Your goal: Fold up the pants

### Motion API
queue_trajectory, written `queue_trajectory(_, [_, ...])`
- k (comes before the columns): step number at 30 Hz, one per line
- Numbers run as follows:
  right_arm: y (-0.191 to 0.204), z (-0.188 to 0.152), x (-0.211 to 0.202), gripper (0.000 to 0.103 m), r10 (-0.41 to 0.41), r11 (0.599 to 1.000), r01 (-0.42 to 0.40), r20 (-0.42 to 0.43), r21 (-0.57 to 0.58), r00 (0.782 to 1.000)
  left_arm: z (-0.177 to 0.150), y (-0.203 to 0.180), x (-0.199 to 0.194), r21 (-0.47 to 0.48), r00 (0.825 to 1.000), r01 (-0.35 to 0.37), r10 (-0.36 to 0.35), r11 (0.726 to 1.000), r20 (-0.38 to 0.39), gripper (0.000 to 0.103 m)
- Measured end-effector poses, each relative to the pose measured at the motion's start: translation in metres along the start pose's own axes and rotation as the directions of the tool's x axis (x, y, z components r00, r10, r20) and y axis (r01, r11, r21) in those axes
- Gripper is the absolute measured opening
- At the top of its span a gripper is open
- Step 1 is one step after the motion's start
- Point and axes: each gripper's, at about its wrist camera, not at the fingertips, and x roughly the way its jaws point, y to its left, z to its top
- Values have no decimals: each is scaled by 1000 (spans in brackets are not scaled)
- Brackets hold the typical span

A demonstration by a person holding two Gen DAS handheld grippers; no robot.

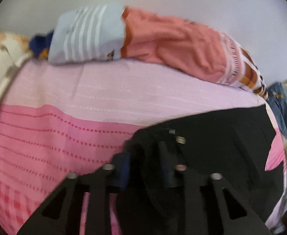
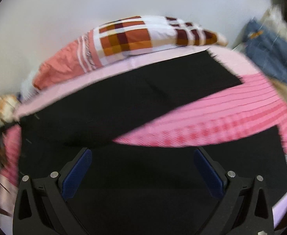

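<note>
Black pants [image 2: 123,101] lie spread on a pink bedsheet [image 2: 231,113], both legs running to the right with a strip of sheet between them. My right gripper [image 2: 141,152] is open, its blue pads [image 2: 76,174] wide apart just above the near leg. In the left wrist view my left gripper [image 1: 145,152] is shut on the waistband of the pants [image 1: 212,137], beside a metal button [image 1: 180,139]. Black cloth is bunched between its fingers.
A salmon pillow [image 1: 174,45] and a light blue striped pillow [image 1: 88,37] lie along the far edge by the white wall. A checked orange pillow [image 2: 135,35] sits beside them. Blue denim clothes [image 2: 270,47] are piled at the right.
</note>
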Motion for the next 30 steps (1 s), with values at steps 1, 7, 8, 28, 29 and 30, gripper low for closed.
queue_trajectory(1, [2,13,5,103,91,995,-91,-15,41,996,-5,-6,-11,7,1000,9,-9,1000,29,18])
queue_trajectory(7, [18,72,61,103,504,841,-454,-121,296,855,-45,-53,-87,43,974,65,-73,997,212,18])
queue_trajectory(8, [22,78,71,102,542,814,-480,-130,327,830,-56,-64,-100,56,970,63,-75,996,233,18])
queue_trajectory(28, [60,85,114,8,498,861,-458,-186,221,847,-148,-89,-156,-145,968,126,-89,981,236,18])
queue_trajectory(29, [58,68,96,8,496,864,-462,-188,198,848,-153,-85,-162,-158,970,119,-81,980,230,18])
queue_trajectory(30, [54,57,85,8,495,866,-463,-196,189,847,-157,-83,-165,-165,973,112,-74,980,220,18])
